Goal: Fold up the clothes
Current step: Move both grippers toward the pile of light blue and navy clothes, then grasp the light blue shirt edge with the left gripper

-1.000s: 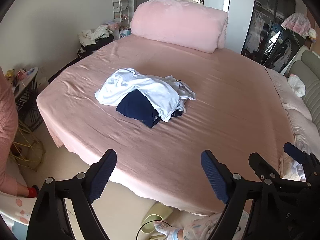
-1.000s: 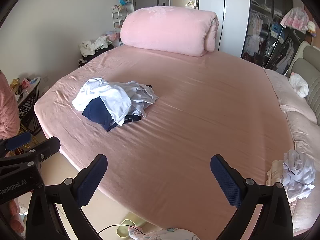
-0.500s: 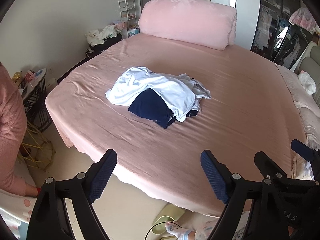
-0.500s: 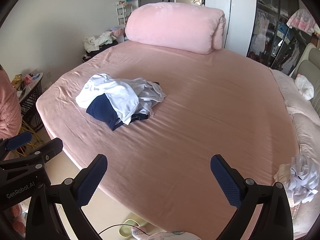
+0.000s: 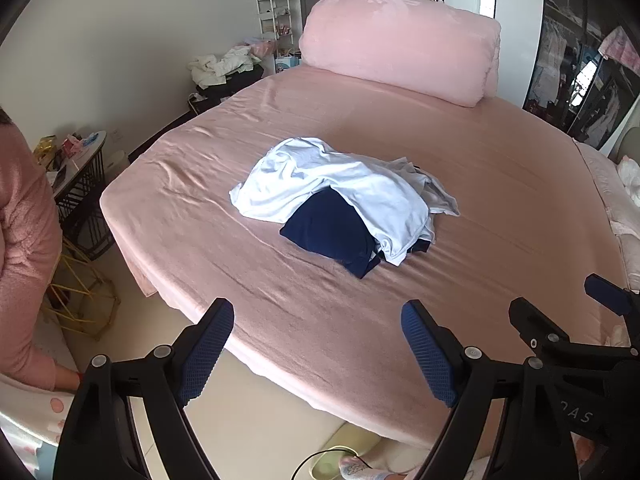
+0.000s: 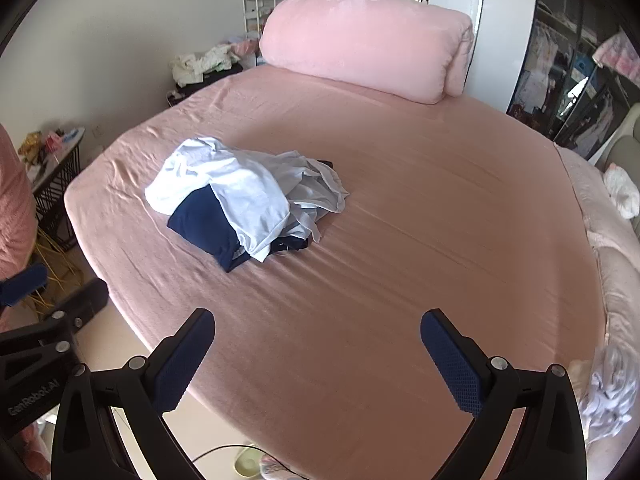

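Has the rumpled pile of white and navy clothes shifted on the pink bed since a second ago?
No. The pile of white and navy clothes sits at the same spot on the pink bed sheet, its folds unchanged; only the cameras moved closer.

Soft daylight, sharp, fisheye-curved edges

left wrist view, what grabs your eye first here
A crumpled heap of pale blue clothes over a navy garment lies mid-bed on the pink sheet. Behind it, a big rolled pink duvet sits at the far edge.
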